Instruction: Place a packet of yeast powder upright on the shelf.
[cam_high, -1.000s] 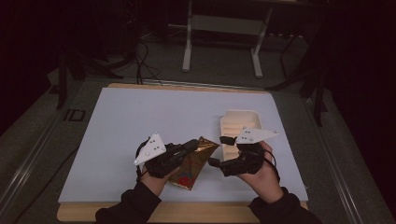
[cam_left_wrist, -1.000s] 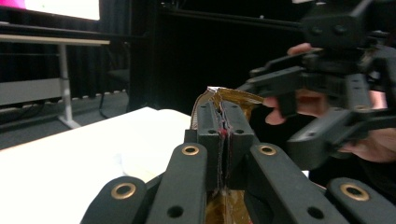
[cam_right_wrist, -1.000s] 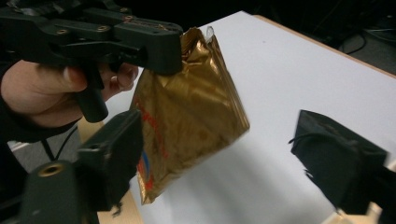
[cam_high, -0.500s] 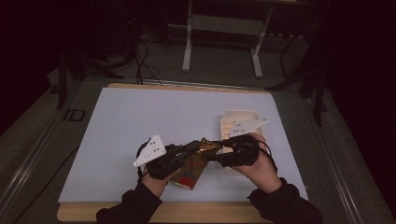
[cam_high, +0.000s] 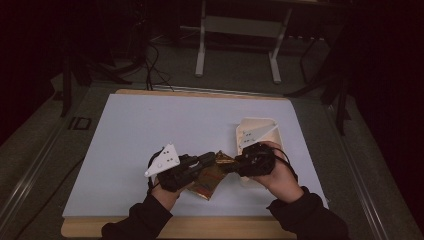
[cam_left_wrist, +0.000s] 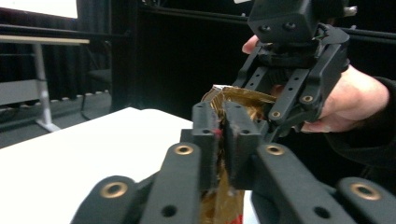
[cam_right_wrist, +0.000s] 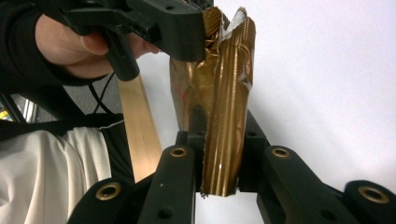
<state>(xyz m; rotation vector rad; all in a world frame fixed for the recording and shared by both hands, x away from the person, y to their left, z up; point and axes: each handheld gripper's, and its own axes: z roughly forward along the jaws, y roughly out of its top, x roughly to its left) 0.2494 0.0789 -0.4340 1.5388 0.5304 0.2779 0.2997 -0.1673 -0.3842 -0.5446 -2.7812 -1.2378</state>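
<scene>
Left tongs gripped one edge of the gold foil packet above the table. Right tongs, jaws just closed, clamped its top edge.

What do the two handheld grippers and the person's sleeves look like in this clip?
Both grippers, left gripper and right gripper, are matte black linkages with brass-coloured pivot rivets. Each carries a pale three-cornered plate dotted with small dark marks. The sleeves are black.

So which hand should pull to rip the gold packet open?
Probably the right hand-held gripper: it pinches the gold packet at its free top edge, while the left hand-held gripper steadies it.
</scene>
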